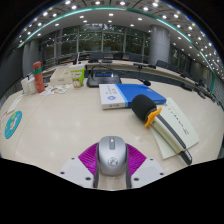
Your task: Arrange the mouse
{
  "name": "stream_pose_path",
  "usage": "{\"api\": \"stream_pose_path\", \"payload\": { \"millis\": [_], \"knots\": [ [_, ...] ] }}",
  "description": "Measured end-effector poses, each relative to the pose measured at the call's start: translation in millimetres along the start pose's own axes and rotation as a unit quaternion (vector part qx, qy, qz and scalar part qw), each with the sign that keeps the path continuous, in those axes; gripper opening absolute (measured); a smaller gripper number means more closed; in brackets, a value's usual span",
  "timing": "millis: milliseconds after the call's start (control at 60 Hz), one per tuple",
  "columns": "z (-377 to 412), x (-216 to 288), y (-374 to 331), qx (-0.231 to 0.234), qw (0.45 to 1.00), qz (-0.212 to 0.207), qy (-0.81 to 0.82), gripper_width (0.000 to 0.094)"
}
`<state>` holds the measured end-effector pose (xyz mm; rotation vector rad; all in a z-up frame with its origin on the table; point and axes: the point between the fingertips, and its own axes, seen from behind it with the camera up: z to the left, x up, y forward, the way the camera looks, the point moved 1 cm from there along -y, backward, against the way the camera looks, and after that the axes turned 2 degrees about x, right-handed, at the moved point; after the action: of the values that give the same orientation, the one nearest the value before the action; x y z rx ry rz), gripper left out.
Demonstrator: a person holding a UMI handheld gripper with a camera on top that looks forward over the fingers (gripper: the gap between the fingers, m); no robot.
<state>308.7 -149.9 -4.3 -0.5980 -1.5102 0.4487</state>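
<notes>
Mouse (111, 155), grey w/ a scroll wheel, sits between the claw (111, 164) fingers, at the near edge of the pale desk (60, 125). Purple pads (90, 157) flank it on both sides and look tight against its flanks, so claw reads as pinching the mouse; can't tell if the mouse is lifted or resting on the desk.

Rel. to the mouse: a white paper sheet (178, 124) lies ahead and to the right, w/ an orange-handled tool (154, 117) on its near end and a dark pen-like stick (181, 150) along the sheet's nearer edge. Beyond that, a dark blue flat item (141, 94), and just left of it a white-and-blue box or booklet (112, 96). Far ahead-left: a bottle w/ red label (38, 77) and a pale carton (77, 75). Left of the mouse, at the desk's edge, a teal round sticker (13, 124).

Past the desk: more desks, chairs, ceiling lights.
</notes>
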Motion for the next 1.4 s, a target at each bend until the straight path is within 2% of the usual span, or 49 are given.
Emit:
{"api": "stream_pose_path", "payload": {
  "millis": [67, 133, 267, 433, 533, 600, 700, 767, 850, 983, 1117, 1183, 1217, 1283, 1333, 1400],
  "knots": [
    [1, 1, -2, -0.006, 1.0, 0.006, 0.009, 0.0362],
    [3, 16, -10, -0.017, 1.0, -0.005, 0.015, 0.0362],
    [39, 86, -45, -0.015, 0.997, -0.06, 0.049, 0.0362],
    [158, 180, -104, 0.028, 0.989, -0.136, 0.05, 0.0363],
    [257, 206, -121, 0.06, 0.986, -0.151, 0.036, 0.0361],
    [327, 198, -122, 0.081, 0.986, -0.145, 0.025, 0.0361],
    [418, 172, -100, 0.115, 0.987, -0.108, 0.027, 0.036],
    [465, 144, -78, 0.121, 0.989, -0.082, 0.017, 0.0359],
    [507, 111, -50, 0.134, 0.99, -0.052, 0.011, 0.0362],
    [532, 68, -10, 0.112, 0.993, -0.022, -0.014, 0.0381],
    [539, 34, 14, 0.108, 0.994, 0.015, -0.018, 0.0472],
    [537, 35, 11, 0.105, 0.994, 0.009, -0.03, 0.0523],
    [536, 32, 6, 0.102, 0.994, 0.017, -0.034, 0.0609],
    [537, 32, -9, 0.106, 0.993, 0.027, -0.032, 0.086],
    [535, 36, -29, 0.106, 0.994, 0.024, -0.032, 0.0834],
    [531, 47, -63, 0.1, 0.994, 0.01, -0.043, 0.0866]
  ]
}}
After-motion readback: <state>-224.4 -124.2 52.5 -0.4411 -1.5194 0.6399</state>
